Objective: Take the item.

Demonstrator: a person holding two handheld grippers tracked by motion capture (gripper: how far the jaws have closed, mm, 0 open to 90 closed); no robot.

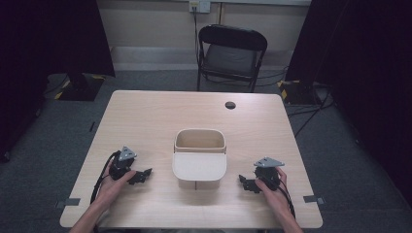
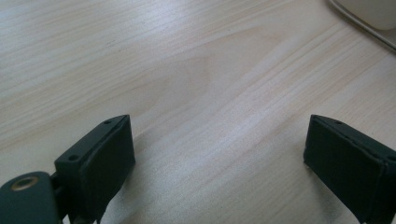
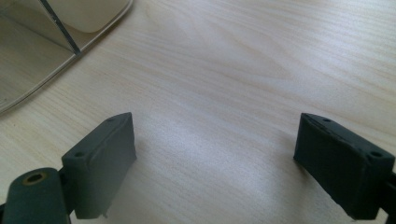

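The high view is dim and soft with dark sides, while both gripper views are brighter, with soft sheen on the table [image 3: 224, 70] and blurred near jaws.

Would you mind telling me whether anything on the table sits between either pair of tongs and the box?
Nothing visible does: bare table lies between the left tongs and the box, and likewise for the right tongs.

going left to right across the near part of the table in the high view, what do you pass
left gripper → beige container → right gripper
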